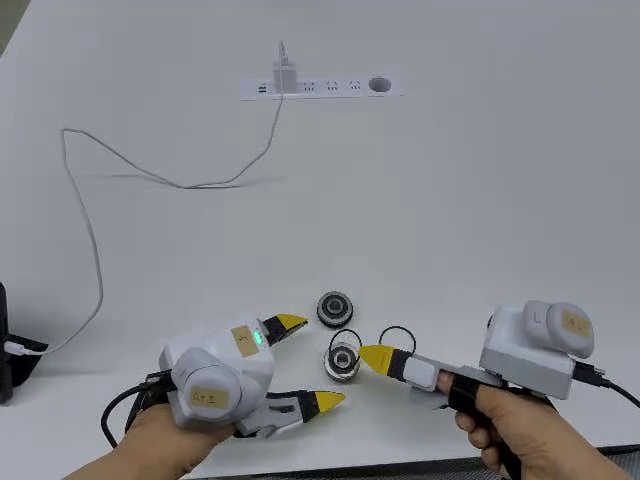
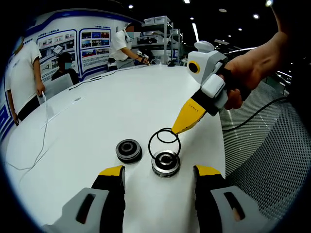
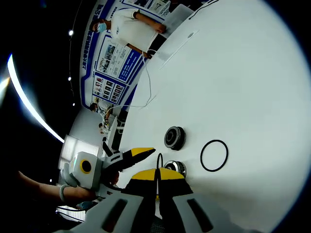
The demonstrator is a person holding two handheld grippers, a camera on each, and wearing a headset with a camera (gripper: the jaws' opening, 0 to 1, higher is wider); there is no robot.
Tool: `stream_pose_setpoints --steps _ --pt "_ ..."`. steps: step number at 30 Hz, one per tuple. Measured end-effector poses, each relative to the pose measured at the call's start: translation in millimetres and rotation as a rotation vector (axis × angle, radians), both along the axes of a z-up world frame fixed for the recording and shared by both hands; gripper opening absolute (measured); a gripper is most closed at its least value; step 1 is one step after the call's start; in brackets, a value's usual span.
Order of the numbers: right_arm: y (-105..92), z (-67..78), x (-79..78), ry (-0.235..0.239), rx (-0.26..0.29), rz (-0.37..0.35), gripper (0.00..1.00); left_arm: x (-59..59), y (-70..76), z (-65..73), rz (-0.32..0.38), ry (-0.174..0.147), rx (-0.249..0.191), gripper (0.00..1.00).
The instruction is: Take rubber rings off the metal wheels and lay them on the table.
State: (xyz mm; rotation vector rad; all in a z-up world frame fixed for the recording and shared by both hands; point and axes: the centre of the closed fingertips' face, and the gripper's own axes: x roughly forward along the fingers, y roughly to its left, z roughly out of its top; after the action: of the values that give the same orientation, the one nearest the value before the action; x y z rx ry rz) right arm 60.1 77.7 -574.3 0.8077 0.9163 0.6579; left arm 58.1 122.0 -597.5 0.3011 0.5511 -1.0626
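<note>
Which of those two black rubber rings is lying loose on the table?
The black rubber ring lying flat alone on the white table; the other ring is pinched in the shut right claw beside the silvery metal wheel.

The left gripper point(image 2: 160, 171) has its yellow-tipped jaws spread wide over the white table point(image 2: 97, 107), and a bare metal wheel point(image 2: 165, 163) lies between them. A second wheel point(image 2: 129, 150), dark-rimmed, lies just to its left. The right gripper point(image 2: 177, 129) reaches in from the right, held by a hand point(image 2: 245, 73). Its yellow jaws are closed at a black rubber ring point(image 2: 149, 143) standing over the bare wheel.
</note>
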Motion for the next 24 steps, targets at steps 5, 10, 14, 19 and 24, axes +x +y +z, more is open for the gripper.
stream_pose_setpoints --steps 5,10,14,19,24 --pt "-13.9 -2.0 4.2 0.003 -0.01 -0.037 0.02 -0.1 3.6 -1.4 0.008 0.001 0.004 0.59" --pt "-25.3 -6.3 8.1 0.004 -0.03 -0.062 0.02 -1.6 4.9 -1.3 0.013 0.008 0.001 0.58" --pt "-35.9 -13.1 12.1 0.008 -0.053 -0.085 0.02 -2.2 5.1 -0.8 0.015 0.009 0.003 0.58" --pt "-46.1 -22.4 14.7 0.019 -0.084 -0.102 0.02 -2.4 5.4 -0.9 0.014 0.009 0.005 0.57" --pt "-50.2 -27.5 16.0 0.02 -0.11 -0.111 0.02 -2.9 6.3 -2.1 0.016 0.014 0.007 0.56"
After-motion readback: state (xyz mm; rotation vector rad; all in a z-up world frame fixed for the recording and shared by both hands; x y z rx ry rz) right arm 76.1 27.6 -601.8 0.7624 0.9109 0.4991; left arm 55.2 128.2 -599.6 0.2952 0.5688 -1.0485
